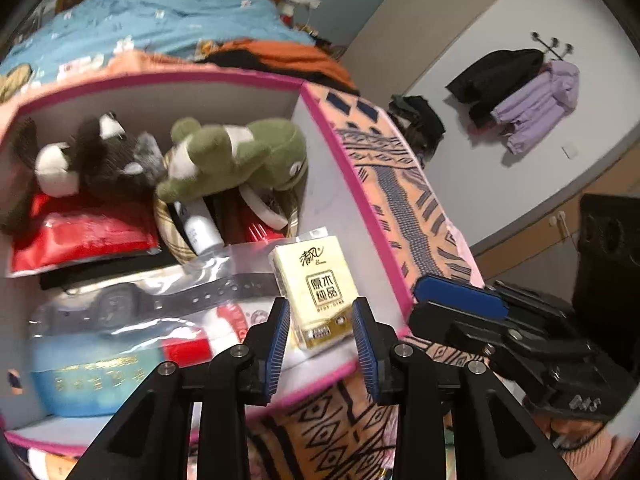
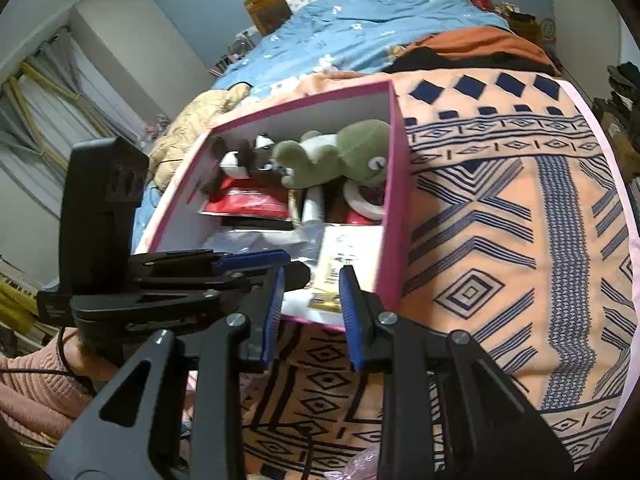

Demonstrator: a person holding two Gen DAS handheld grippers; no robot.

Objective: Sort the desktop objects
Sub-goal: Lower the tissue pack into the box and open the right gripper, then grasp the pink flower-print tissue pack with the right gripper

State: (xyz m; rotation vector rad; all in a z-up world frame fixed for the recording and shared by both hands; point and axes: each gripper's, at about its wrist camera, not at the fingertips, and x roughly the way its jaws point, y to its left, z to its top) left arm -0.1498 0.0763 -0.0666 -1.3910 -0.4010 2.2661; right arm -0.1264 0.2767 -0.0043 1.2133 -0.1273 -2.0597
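A pink-rimmed storage box (image 1: 352, 184) (image 2: 394, 216) sits on an orange patterned blanket. It holds a green frog plush (image 1: 248, 156) (image 2: 344, 156), a dark plush (image 1: 100, 156), a red packet (image 1: 80, 236), a bagged watch (image 1: 132, 300) and more. A yellow tissue pack (image 1: 316, 292) (image 2: 344, 264) lies in the box's near right corner. My left gripper (image 1: 322, 320) is open just over the pack, fingers on either side without touching it. My right gripper (image 2: 312, 292) is open and empty at the box's near rim, beside the left one (image 2: 248, 260).
The orange patterned blanket (image 2: 500, 240) covers the surface to the right of the box. A bed with a blue duvet (image 2: 360, 28) lies behind. Coats (image 1: 528, 96) hang on the wall at the right. A dark speaker (image 1: 608, 248) stands at the far right.
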